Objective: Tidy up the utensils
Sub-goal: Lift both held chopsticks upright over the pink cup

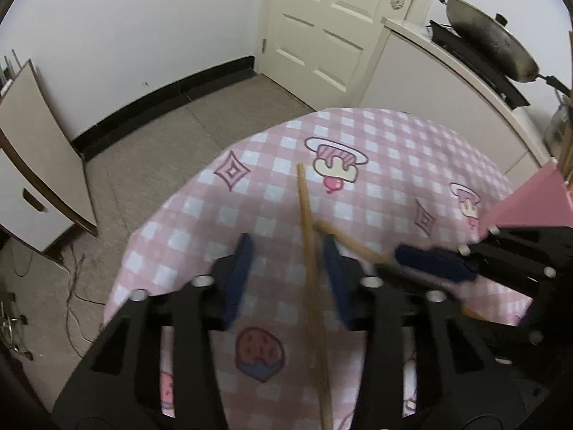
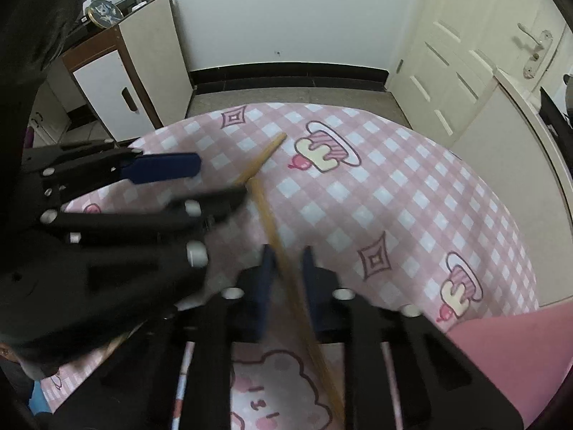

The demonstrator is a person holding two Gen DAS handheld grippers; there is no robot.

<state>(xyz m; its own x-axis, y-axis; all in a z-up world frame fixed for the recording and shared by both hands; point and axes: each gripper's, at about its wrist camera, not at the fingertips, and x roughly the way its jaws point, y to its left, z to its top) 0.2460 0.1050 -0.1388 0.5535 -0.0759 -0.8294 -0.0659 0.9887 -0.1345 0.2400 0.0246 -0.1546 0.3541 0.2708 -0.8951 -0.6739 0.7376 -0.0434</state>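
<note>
Above the pink checked tabletop (image 1: 394, 150), the left gripper (image 1: 286, 251) has its fingers partly apart around one chopstick (image 1: 308, 222) without pressing it. The right gripper (image 2: 288, 261) has its fingers nearly closed on the other chopstick (image 2: 266, 215), which crosses the first.

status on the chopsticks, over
left gripper open, straddling one chopstick. right gripper shut on the other chopstick. sticks meet at its far tip, may drag each other.

White walls (image 1: 143, 18), black skirting (image 1: 161, 96), grey tiled floor (image 1: 161, 150). Cream panelled door (image 1: 322, 25). White cabinet (image 2: 118, 89) left; wok (image 1: 490, 39) on counter (image 1: 447, 82) right.
</note>
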